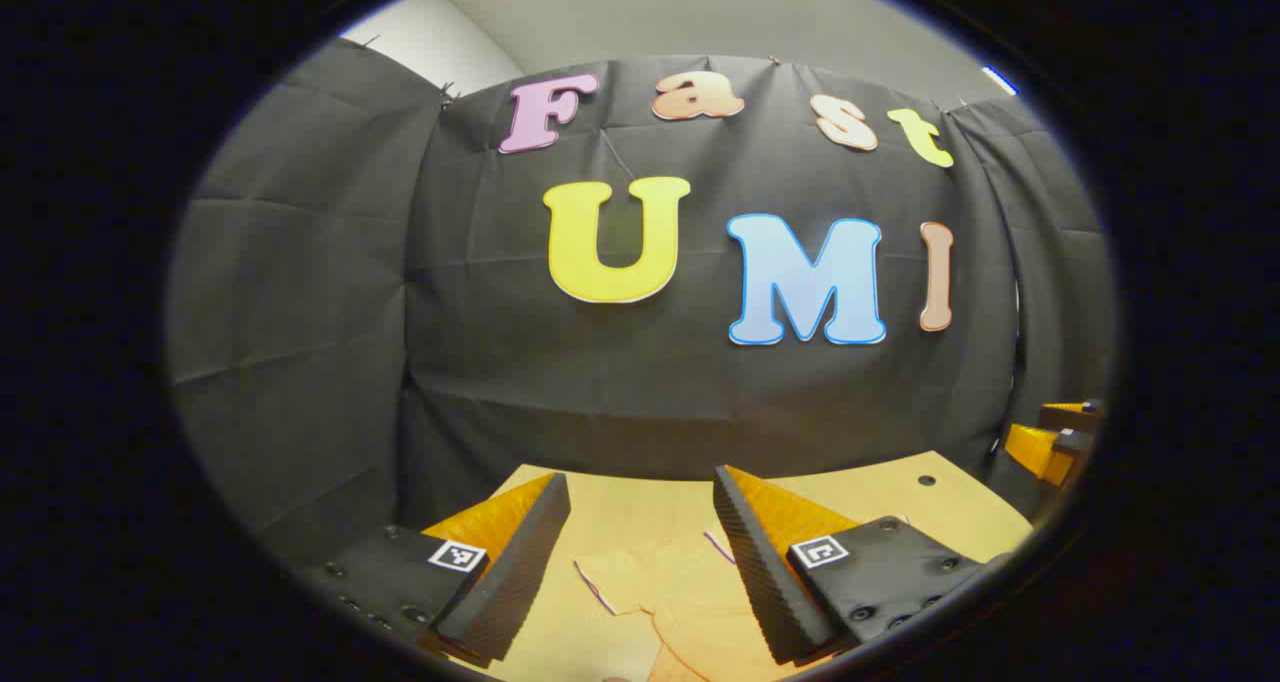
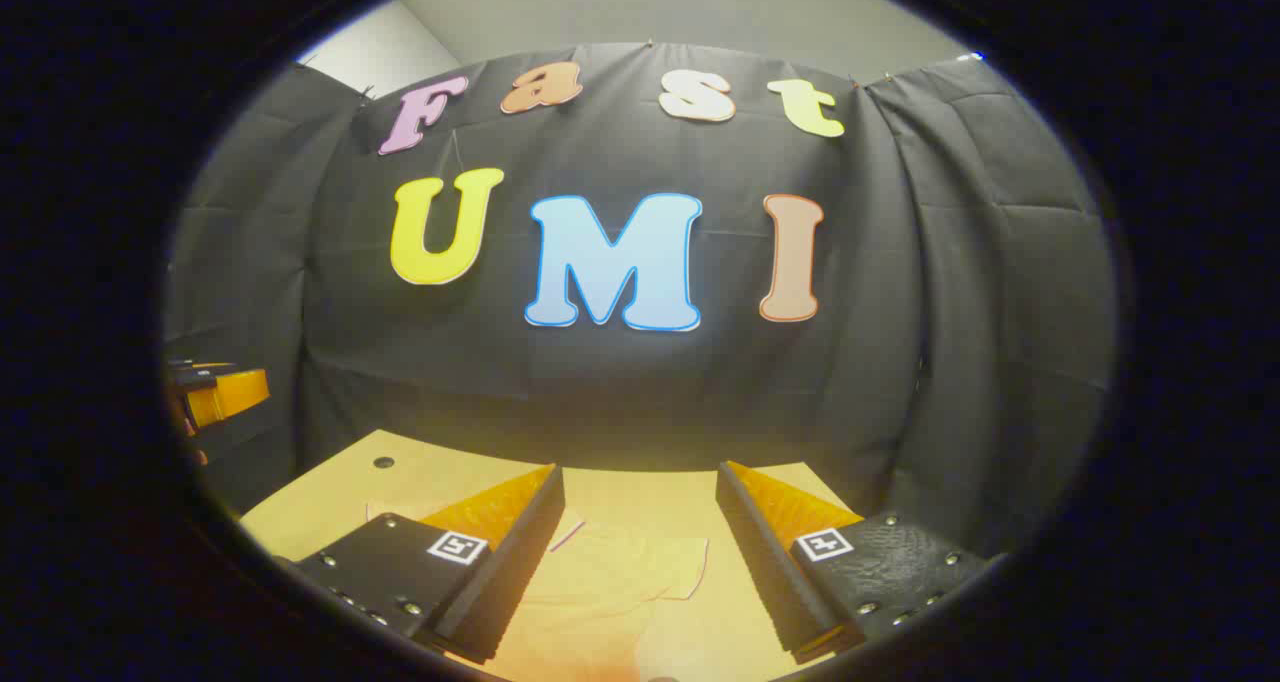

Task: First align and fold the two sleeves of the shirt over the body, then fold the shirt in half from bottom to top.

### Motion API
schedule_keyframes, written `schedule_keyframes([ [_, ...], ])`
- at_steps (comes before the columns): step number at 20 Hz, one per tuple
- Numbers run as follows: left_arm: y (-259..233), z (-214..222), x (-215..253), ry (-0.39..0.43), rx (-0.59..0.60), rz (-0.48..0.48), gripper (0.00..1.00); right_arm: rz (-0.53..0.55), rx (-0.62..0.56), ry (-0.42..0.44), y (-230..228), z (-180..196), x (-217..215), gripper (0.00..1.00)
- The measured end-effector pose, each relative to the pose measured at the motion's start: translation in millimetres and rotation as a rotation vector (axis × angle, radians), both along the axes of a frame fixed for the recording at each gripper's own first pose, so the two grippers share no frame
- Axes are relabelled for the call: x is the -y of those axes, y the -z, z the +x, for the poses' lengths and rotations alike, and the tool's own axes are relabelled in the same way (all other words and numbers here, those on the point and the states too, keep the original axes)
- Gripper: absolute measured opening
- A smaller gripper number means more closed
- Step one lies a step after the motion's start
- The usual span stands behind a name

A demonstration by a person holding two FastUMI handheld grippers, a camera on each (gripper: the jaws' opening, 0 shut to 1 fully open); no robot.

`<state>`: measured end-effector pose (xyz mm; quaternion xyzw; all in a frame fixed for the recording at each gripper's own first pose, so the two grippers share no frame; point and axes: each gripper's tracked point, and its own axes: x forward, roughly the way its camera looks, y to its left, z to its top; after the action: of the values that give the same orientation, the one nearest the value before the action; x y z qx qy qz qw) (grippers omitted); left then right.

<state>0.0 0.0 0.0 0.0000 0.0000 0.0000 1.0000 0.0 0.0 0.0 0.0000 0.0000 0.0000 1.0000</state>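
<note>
Left gripper (image 1: 640,507): fingers standing spread wide, holding nothing, hovering above the table (image 1: 900,497) and pointing toward its far edge. A square printed marker is sitting on each finger base. Between and below the fingers, the shirt (image 1: 690,602) is lying flat on the table top, pale orange, close in colour to the surface beneath it. One sleeve (image 1: 615,582) with a thin dark-edged hem is reaching out toward the left of this view, apart from the left finger.

Right gripper (image 2: 640,502): fingers likewise standing wide apart, gripping nothing, hanging over the table (image 2: 330,497) and facing the far edge. In the right gripper view the shirt (image 2: 590,602) is spreading out beneath the gap between the fingers, with a sleeve (image 2: 670,567) lying to the right of centre, its hem line showing; neither finger is touching the cloth as far as can be told.

Each gripper is also appearing at the margin of the other's view: the right gripper (image 1: 1055,442) at the right side of the left gripper view, and the left gripper (image 2: 215,392) at the left side of the right gripper view.

Table: light tan top, with a small dark hole (image 1: 927,481) near its far edge. Black cloth wall (image 1: 620,392) is standing just behind the far edge.
</note>
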Motion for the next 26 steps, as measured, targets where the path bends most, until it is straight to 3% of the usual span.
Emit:
schedule_keyframes([
  [18,1,4,5,0.021,-0.004,0.031,0.94,0.021,-0.050,0.005,19,16,10,0.96],
  [26,5,6,9,0.042,-0.023,0.032,0.94,0.006,-0.213,0.020,77,61,31,0.97],
])
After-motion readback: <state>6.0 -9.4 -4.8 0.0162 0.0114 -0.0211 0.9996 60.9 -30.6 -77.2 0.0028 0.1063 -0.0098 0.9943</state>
